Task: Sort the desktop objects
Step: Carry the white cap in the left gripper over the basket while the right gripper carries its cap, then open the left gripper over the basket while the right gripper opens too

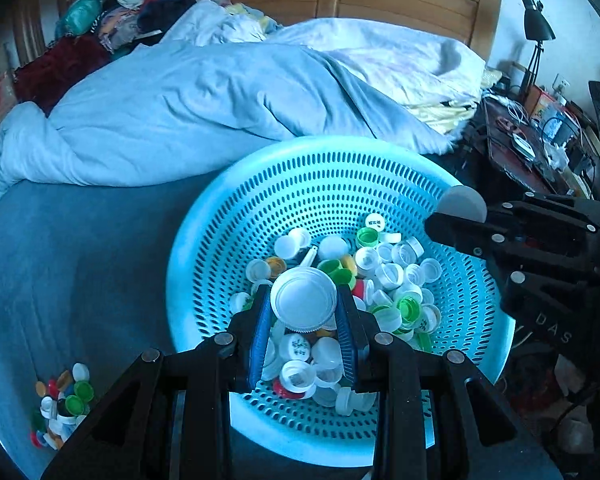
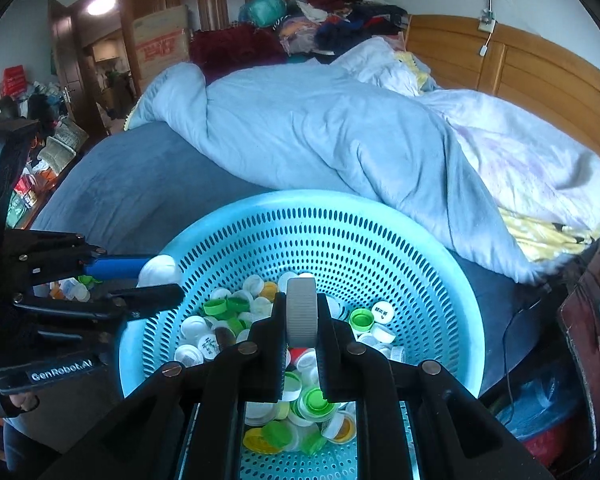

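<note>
White lid (image 1: 303, 298) clamped by left gripper (image 1: 305, 312), grey lid (image 2: 301, 312) by right gripper (image 2: 302, 334), above basket (image 1: 204, 216); lift clear before carrying left to pile (image 1: 62, 404).

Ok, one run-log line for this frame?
left gripper: shut on large white cap | right gripper: shut on white cap edge-on | both over blue basket of caps

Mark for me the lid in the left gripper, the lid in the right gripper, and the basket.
Large white lid (image 1: 303, 299), left wrist view, flat top face.
Grey-white lid (image 2: 301, 309), right wrist view, ribbed edge.
Blue basket (image 2: 340, 236), right wrist view, far perforated wall.
</note>
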A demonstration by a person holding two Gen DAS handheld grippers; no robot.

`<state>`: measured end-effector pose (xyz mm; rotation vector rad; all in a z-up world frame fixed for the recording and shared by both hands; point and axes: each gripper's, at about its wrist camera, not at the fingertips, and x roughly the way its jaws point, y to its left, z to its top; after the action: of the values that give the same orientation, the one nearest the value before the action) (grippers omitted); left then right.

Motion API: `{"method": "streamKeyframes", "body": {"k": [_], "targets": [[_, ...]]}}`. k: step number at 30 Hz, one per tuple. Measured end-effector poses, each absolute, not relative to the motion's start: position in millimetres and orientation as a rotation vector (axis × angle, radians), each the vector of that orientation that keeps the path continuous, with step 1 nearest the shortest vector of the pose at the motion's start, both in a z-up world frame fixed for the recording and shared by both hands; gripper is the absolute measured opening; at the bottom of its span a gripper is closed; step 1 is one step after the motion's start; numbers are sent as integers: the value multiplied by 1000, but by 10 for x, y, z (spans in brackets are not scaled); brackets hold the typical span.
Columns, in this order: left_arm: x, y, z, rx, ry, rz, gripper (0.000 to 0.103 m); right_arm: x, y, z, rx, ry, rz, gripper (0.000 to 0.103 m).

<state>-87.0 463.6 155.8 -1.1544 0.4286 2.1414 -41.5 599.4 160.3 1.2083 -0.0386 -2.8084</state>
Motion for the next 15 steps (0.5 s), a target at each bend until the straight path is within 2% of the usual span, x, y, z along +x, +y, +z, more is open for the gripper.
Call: {"method": "streamKeyframes", "body": {"k": [15], "targets": [[-875,4691,1519,-1168,425,2124,27,-434,5979,1556,1228,-47,-2791,13]]}}
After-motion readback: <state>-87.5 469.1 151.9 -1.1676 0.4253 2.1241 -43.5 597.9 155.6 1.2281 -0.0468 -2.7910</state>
